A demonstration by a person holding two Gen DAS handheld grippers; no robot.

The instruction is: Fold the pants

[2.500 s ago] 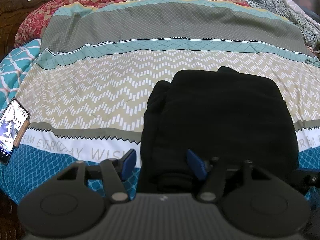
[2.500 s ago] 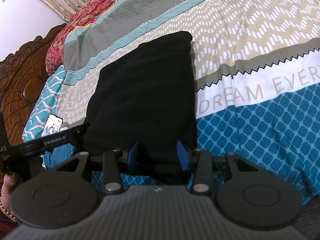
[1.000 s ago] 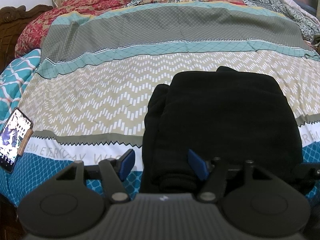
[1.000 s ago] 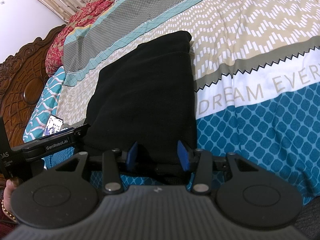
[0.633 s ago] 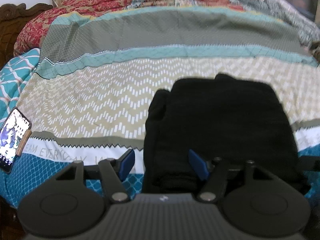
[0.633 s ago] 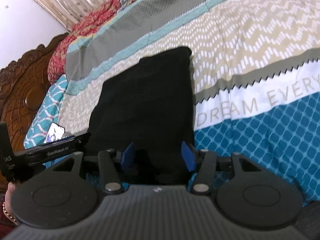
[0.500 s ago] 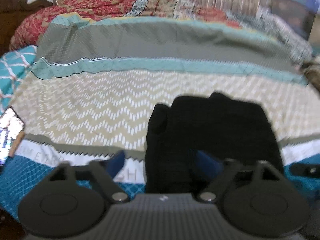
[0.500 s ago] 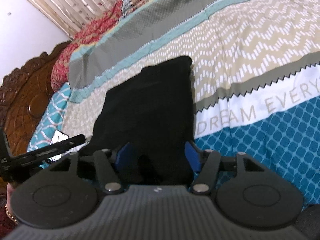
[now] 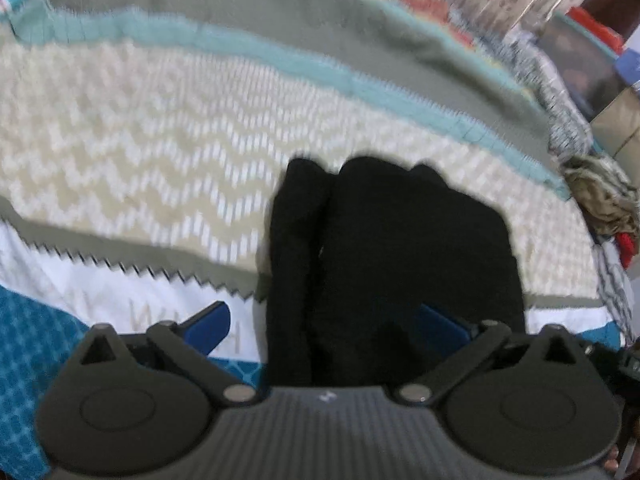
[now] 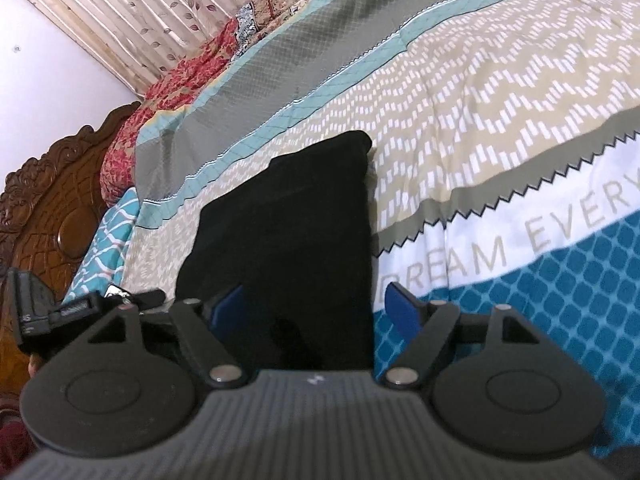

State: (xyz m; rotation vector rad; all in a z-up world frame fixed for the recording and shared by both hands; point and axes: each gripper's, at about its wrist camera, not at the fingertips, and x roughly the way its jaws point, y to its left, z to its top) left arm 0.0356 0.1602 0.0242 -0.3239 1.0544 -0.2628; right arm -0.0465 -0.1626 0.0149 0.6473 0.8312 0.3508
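Black pants (image 10: 288, 232) lie folded in a compact rectangle on a bed, on a patterned bedspread (image 10: 500, 92) of beige zigzags, teal bands and a blue grid. The left tool (image 9: 324, 324) has just been opening; its blue fingers stand wide apart, straddling the pants' near edge without pressing. The right tool (image 10: 316, 306) has also been opening, fingers apart around the near corner. A carved wooden headboard (image 10: 52, 216) stands at left.
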